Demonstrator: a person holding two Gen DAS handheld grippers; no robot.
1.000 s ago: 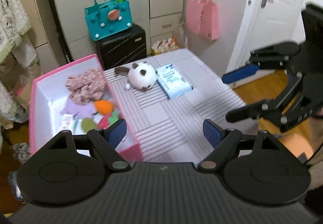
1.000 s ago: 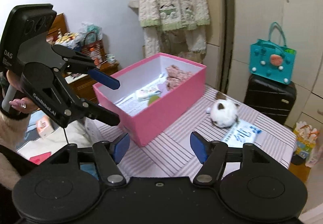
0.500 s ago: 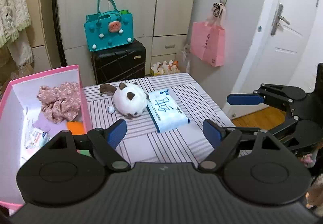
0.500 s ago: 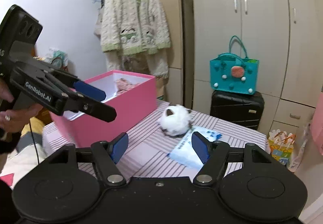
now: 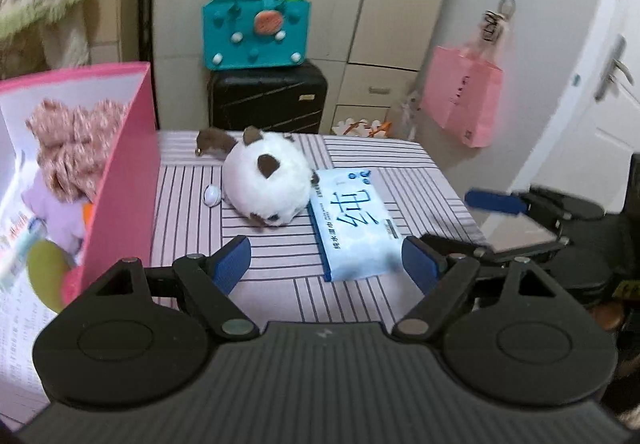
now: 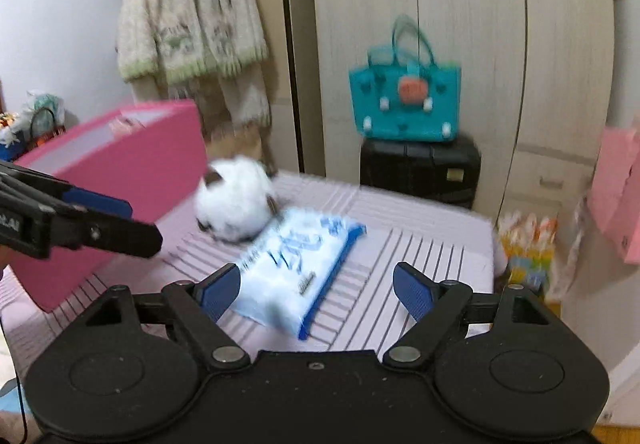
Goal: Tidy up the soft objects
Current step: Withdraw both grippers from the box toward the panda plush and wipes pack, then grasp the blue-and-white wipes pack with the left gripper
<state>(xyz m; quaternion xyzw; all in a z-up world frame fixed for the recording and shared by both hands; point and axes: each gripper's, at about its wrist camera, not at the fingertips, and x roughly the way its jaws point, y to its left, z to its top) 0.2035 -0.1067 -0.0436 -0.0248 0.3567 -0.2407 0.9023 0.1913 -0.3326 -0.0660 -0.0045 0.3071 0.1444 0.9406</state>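
A white plush toy point(image 5: 268, 185) with brown ears lies on the striped table point(image 5: 280, 284), touching a blue-white pack of wipes point(image 5: 354, 228) on its right. A pink box point(image 5: 128, 179) at the left holds a pink floral cloth point(image 5: 76, 147) and other soft items. My left gripper point(image 5: 326, 266) is open and empty, low over the table in front of the plush and the pack. My right gripper point(image 6: 316, 288) is open and empty, its fingers straddling the near end of the pack of wipes point(image 6: 292, 264). The plush point(image 6: 234, 201) and the box point(image 6: 120, 187) lie beyond.
A small white bead point(image 5: 211, 196) lies left of the plush. Behind the table stand a black suitcase point(image 5: 268, 99) with a teal bag point(image 5: 256, 31) on top, wardrobe doors, a hanging pink bag point(image 5: 460, 99) and a door at the right.
Both grippers have moved forward and lower toward the plush and the pack of wipes, which now look larger. Both stay open. The right view is blurred by motion.
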